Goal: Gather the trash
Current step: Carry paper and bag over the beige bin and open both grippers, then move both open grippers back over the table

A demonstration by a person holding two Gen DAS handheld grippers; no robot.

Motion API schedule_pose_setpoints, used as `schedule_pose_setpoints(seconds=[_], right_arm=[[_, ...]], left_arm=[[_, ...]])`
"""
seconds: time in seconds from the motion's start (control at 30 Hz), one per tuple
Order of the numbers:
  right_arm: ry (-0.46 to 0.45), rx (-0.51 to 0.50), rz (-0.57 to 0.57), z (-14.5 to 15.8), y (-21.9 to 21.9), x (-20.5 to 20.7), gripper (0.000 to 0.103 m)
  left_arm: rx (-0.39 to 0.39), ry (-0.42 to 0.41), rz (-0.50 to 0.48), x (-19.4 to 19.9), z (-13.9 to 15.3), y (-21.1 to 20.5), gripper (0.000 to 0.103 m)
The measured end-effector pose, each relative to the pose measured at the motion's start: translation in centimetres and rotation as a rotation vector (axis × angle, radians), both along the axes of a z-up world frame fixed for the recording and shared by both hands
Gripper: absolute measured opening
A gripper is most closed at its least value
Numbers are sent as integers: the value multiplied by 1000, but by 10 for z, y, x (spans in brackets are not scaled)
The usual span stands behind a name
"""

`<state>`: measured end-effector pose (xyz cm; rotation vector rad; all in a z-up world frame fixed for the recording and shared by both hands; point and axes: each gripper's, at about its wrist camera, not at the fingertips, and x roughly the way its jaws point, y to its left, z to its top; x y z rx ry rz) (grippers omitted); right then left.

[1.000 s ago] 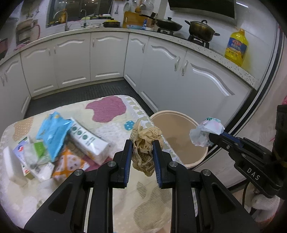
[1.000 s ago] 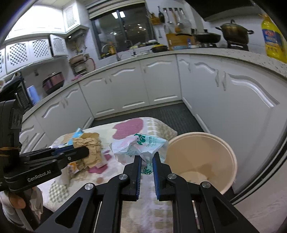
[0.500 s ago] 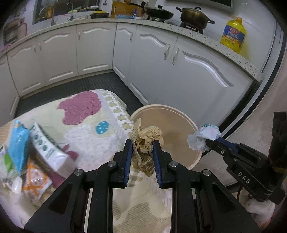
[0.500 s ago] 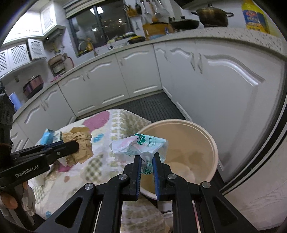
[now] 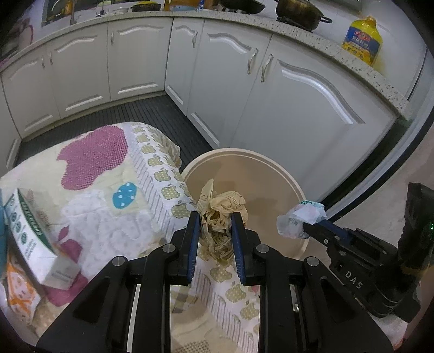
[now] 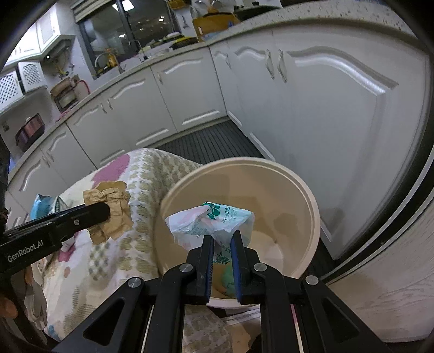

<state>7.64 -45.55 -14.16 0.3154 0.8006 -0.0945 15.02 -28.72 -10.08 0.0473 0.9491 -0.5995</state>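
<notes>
Here left tool (image 5: 214,217) clenches crumpled brown paper (image 5: 221,214); right tool (image 6: 222,235) grips plastic wrapper (image 6: 210,221), hiding bin (image 6: 312,206) bottom.

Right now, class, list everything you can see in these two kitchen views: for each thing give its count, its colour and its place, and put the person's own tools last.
Bin: one, beige, on the floor between table and cabinets.
Brown paper wad: one, tan, clamped in the left gripper at the table edge beside the bin.
Plastic wrapper: one, white with green print, clamped in the right gripper over the bin.
Tablecloth: one, cream with pink and blue patches, covering the table.
Carton: one, white and green, on the table's left.
Oil bottle: one, yellow, on the counter.
Pot: one, dark, on the stove.
Cabinets: a run, white, under the counter.
Left gripper: one, black with blue pads.
Right gripper: one, black with blue pads.
</notes>
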Motion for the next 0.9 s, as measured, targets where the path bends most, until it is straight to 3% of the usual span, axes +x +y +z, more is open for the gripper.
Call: schedule_pose_setpoints(seconds=[0.27, 0.43, 0.73, 0.9], right_arm=[[56, -6, -17, -19, -2, 9, 11], [76, -33, -30, -24, -3, 11, 27], [70, -7, -54, -24, -7, 8, 33], [63, -2, -54, -21, -4, 6, 35]], left_arm=[[6, 23, -13, 9, -15, -10, 22], [8, 45, -7, 13, -22, -11, 39], [-13, 55, -19, 13, -22, -8, 53], [-20, 60, -15, 11, -21, -6, 54]])
